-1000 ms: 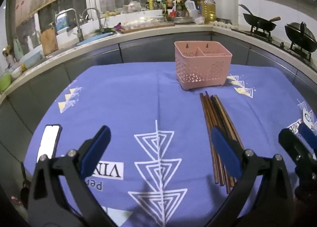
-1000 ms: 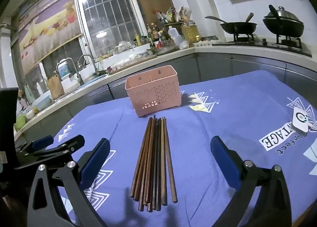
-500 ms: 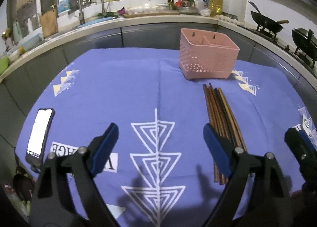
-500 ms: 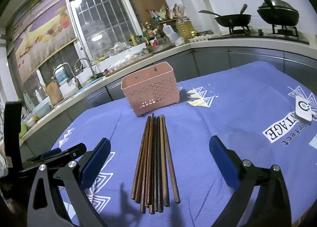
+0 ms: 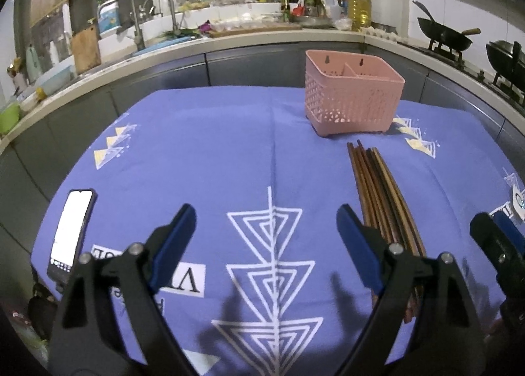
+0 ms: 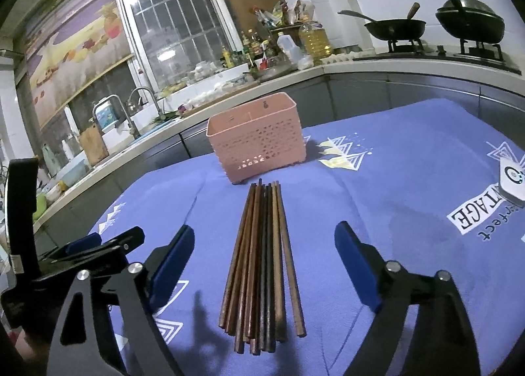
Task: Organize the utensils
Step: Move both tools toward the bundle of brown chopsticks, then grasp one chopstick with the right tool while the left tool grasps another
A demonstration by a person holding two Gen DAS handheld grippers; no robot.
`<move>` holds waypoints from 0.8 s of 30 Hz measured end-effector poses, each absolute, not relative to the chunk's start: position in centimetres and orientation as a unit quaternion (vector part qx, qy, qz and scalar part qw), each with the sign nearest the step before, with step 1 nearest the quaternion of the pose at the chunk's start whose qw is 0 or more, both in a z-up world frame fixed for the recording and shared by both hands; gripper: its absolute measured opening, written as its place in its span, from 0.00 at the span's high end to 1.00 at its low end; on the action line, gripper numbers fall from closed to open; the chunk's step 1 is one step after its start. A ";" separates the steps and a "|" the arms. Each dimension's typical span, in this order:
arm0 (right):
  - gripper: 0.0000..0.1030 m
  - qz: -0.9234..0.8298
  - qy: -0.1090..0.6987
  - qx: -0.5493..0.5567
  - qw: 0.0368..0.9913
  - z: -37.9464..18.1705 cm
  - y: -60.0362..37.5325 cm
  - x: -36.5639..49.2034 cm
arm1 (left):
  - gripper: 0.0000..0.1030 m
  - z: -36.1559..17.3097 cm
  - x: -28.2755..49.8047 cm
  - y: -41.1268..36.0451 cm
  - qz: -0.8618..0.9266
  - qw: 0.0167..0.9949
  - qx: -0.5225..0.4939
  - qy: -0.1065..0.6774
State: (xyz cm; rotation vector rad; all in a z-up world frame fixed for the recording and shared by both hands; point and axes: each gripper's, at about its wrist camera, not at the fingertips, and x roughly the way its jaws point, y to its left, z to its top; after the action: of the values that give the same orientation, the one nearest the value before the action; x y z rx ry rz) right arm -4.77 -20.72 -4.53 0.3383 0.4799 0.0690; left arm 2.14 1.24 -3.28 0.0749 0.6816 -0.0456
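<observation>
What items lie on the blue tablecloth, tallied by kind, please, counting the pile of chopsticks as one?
Pink perforated plastic utensil basket: 1
Pile of brown wooden chopsticks: 1 (sticks overlap, so no sure single count)
Black smartphone with lit white screen: 1
Small white device with a round mark: 1
Total: 4

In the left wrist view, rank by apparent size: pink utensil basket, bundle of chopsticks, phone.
1. Pink utensil basket, the bulkiest in the frame, though farthest away.
2. Bundle of chopsticks, longest but thin, near end hidden behind a gripper finger.
3. Phone, smallest, though fisheye stretching at the edge makes this unsure.
</observation>
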 end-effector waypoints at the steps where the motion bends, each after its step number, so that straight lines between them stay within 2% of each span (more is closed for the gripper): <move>1: 0.22 0.034 0.235 0.164 0.957 -4.5 -20.7 -4.8 | 0.19 -3.3 2.1 1.2 -0.022 0.942 0.039 0.333; 8: 0.37 0.058 0.222 0.146 0.962 -4.4 -20.1 -5.0 | 0.19 -3.6 2.2 1.4 -0.018 0.942 0.040 0.334; 16: 0.48 0.071 0.219 0.132 0.964 -4.4 -19.6 -5.0 | 0.19 -4.0 2.5 1.7 -0.017 0.940 0.038 0.340; 24: 0.69 0.060 0.247 0.138 0.957 -5.4 -21.3 -3.9 | 0.19 -4.8 2.9 1.3 -0.025 0.937 0.047 0.346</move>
State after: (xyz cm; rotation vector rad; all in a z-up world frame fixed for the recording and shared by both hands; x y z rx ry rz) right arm -3.94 -21.32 -5.37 0.2810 0.5007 0.1214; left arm 2.92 1.29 -4.79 0.0966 0.7080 -0.0511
